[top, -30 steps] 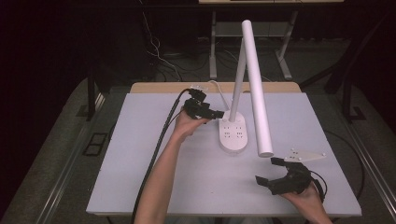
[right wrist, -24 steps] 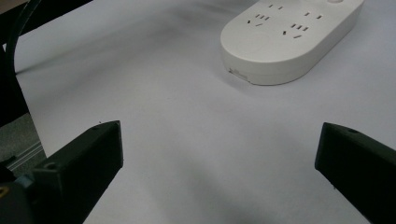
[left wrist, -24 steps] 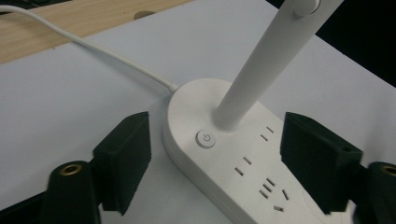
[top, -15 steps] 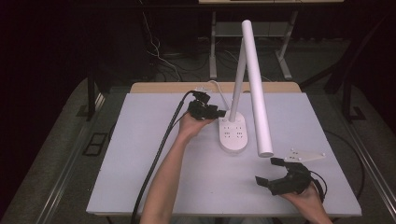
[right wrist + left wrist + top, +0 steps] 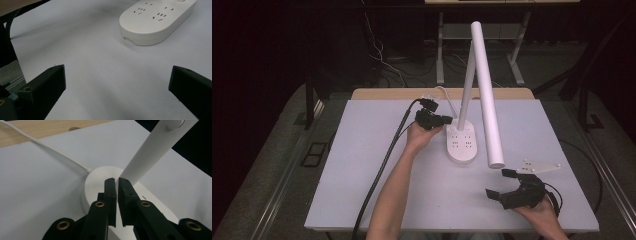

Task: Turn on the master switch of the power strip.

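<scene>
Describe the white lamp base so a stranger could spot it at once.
Look at the pale table, toward its far middle, just right of the left gripper, whose jaws have just closed with nothing between them. The lamp base is a white oval slab there. Socket holes cover its top, and a slanted white stem rises from its far end.

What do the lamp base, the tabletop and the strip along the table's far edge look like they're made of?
Lamp base: probably moulded plastic, white with a smooth satin surface, rounded edges and socket slots cut cleanly into it.
Tabletop: a pale, matte sheet, likely laminate or plastic board; no grain or glare shows.
Far edge strip: looks like light wood, tan with faint grain in the left gripper view.
</scene>
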`<state>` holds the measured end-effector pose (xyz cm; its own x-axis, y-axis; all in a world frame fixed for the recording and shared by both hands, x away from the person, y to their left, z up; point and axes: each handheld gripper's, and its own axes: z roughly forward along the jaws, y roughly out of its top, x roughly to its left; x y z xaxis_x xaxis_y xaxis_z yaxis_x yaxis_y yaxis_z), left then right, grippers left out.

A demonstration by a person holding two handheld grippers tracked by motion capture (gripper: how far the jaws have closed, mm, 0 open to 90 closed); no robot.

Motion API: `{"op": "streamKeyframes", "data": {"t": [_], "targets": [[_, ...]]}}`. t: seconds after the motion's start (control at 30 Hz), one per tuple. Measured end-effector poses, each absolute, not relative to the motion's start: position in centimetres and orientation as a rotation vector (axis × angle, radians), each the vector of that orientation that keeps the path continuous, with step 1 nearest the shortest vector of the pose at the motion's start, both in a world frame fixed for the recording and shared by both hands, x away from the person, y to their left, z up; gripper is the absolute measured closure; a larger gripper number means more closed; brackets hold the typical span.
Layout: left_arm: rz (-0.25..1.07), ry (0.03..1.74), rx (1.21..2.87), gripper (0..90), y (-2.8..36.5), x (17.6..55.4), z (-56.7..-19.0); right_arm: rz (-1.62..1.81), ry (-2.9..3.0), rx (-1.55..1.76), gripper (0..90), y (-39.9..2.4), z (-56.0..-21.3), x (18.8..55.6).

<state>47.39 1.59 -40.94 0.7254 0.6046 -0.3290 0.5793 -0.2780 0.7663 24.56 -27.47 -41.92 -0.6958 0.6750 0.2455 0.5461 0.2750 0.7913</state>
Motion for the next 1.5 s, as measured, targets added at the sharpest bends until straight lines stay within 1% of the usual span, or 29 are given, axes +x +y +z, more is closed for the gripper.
{"op": "streamKeyframes", "data": {"t": [0.03, 0.1, 0.73, 0.97, 1.2, 1.4, 1.5], "targets": [[0.036, 0.897, 1.968, 89.2, 1.6, 47.5, -41.1, 1.398, 2.387, 1.162, 0.4, -27.5, -41.9, 24.6], [0.03, 0.904, 1.977, 89.4, 1.4, 47.5, -41.3, 1.398, 2.385, 1.163, 0.4, -27.6, -41.9, 24.6], [0.007, 0.945, 1.972, 89.6, 0.3, 47.9, -43.4, 1.397, 2.395, 1.16, 0.4, -27.7, -42.0, 24.7], [0.017, 0.924, 1.982, 89.7, 0.2, 47.9, -43.5, 1.398, 2.391, 1.16, 0.4, -27.8, -42.0, 24.8], [-0.008, 0.914, 1.998, 90.0, 0.4, 48.1, -43.4, 1.397, 2.39, 1.156, 0.4, -27.9, -42.0, 24.8], [0.017, 0.933, 2.045, 90.0, 0.0, 48.0, -43.1, 1.395, 2.391, 1.154, 0.4, -27.9, -42.0, 24.8], [-0.008, 0.963, 2.015, 90.0, 0.0, 48.0, -43.3, 1.394, 2.388, 1.156, 0.4, -27.9, -41.9, 24.7]]}}
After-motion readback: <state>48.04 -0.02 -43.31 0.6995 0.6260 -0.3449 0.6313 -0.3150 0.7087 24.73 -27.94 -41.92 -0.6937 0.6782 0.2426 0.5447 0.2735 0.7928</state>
